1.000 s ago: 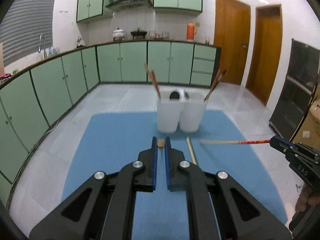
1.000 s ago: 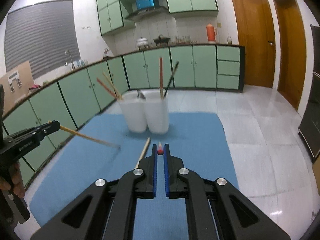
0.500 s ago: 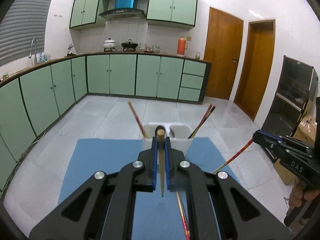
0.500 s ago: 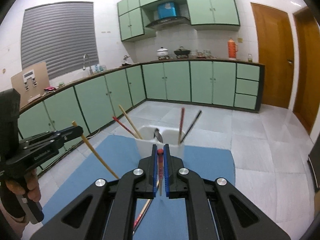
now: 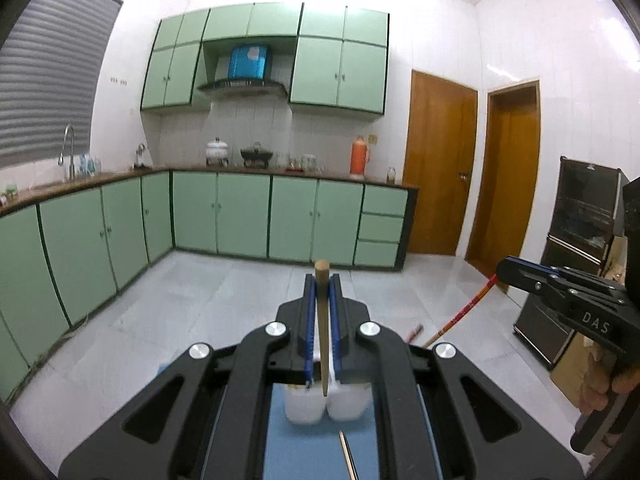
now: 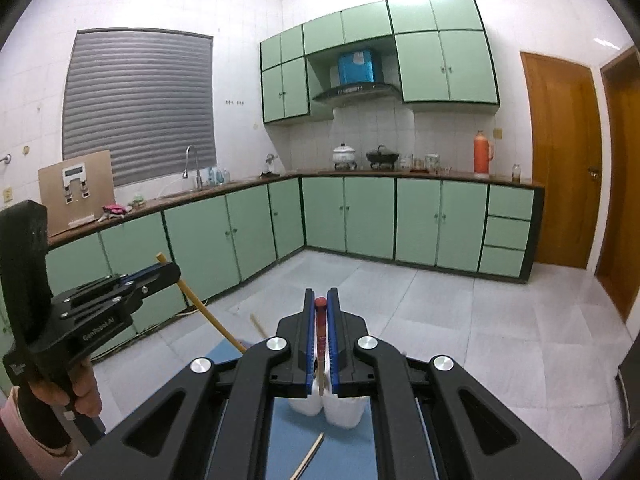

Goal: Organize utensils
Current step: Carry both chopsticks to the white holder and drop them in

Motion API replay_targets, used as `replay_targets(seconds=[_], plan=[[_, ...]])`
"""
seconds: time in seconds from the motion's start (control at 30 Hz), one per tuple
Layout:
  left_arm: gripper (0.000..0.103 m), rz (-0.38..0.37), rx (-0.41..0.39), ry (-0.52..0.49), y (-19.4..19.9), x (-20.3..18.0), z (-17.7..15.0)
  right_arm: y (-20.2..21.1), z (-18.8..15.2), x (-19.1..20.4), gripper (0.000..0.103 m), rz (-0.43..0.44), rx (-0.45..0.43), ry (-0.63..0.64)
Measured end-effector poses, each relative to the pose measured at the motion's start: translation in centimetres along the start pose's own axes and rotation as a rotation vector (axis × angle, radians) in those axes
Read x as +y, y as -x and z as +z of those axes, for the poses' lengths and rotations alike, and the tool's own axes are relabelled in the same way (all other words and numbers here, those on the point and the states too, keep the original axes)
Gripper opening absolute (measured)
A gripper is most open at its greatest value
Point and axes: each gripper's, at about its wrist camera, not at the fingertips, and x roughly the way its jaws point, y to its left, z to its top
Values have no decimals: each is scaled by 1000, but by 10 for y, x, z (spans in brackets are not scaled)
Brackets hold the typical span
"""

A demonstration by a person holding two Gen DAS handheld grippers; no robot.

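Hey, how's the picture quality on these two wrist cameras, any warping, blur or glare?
Left wrist view: strong fisheye bend, cabinets bow, black corners, far kitchen slightly soft, door reflects on the glossy floor. Right wrist view: same curved distortion, sharper counter detail, a ceiling light glares at top right, white walls near blown out.

My left gripper's black body hides the rims of the two white plastic cups [image 5: 326, 408]; contents unseen. The loose wooden chopstick [image 5: 347, 454] on the blue mat runs off the bottom edge. Small countertop jars [image 6: 516, 172], possibly glass, stay unreadable.
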Motion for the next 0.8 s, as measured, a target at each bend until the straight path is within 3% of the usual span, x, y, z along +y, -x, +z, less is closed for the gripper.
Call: replay_targets(seconds=[0.23, 0.43, 0.57, 0.67, 0.8], plan=[[6, 55, 4, -36, -51, -8, 6, -50, 6, -5, 6, -57, 38, 16], [6, 59, 101, -52, -104, -9, -18, -97, -21, -11, 6, -59, 123, -9], [9, 51, 147, -53, -115, -4, -33, -108, -38, -12, 9, -49, 155, -14], [31, 48, 137, -47, -108, 3, -36, -97, -45, -13, 23, -48, 131, -15], [44, 42, 111, -46, -87, 7, -41, -70, -53, -16, 50, -69, 79, -37]])
